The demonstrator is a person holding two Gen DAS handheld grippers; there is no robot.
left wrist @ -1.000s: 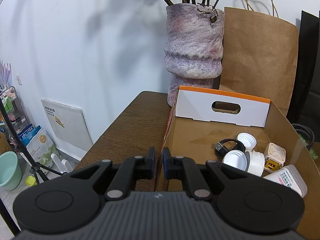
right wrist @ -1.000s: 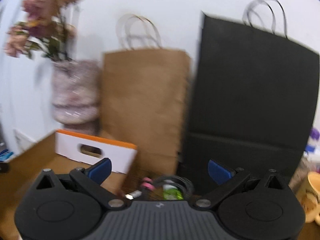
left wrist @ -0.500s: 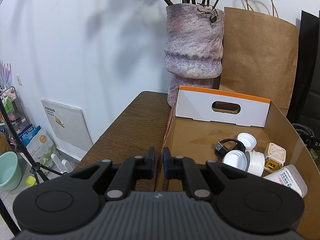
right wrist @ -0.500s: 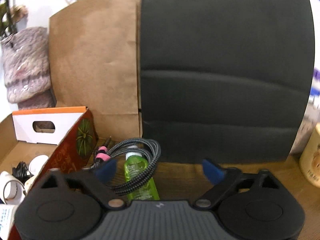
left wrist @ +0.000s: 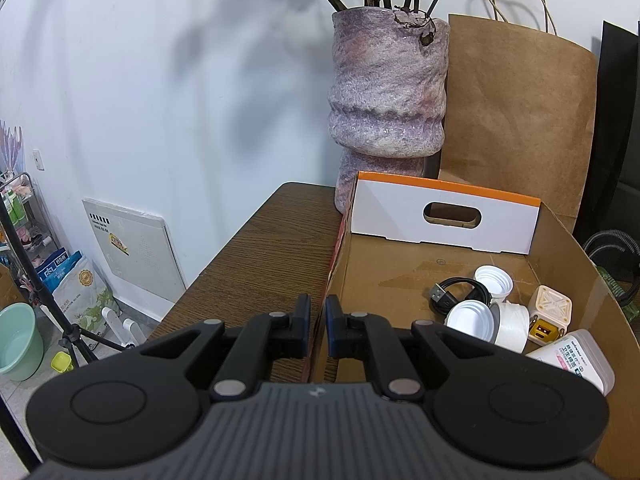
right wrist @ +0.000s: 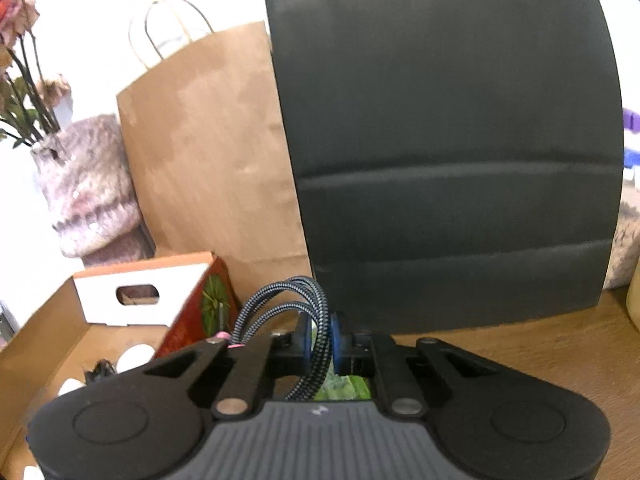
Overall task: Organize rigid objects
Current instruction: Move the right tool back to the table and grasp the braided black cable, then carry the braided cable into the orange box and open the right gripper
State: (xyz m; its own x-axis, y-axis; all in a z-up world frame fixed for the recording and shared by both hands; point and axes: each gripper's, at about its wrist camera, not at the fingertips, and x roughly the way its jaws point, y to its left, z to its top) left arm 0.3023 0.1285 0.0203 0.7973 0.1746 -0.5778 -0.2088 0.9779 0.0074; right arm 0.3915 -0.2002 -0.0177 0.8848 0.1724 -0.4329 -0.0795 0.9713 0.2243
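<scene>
Right gripper (right wrist: 320,340) jaws have just closed onto the braided cable (right wrist: 280,300) beside the cardboard box (left wrist: 400,276), readying transfer; left gripper (left wrist: 316,320) pinches the box wall.

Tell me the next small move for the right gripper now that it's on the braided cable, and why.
Probably lift straight up a little. The right gripper has just closed on the braided cable, whose loops lie over a green bottle beside the cardboard box. A short lift should free the cable from the bottle before carrying it over the box wall.
</scene>
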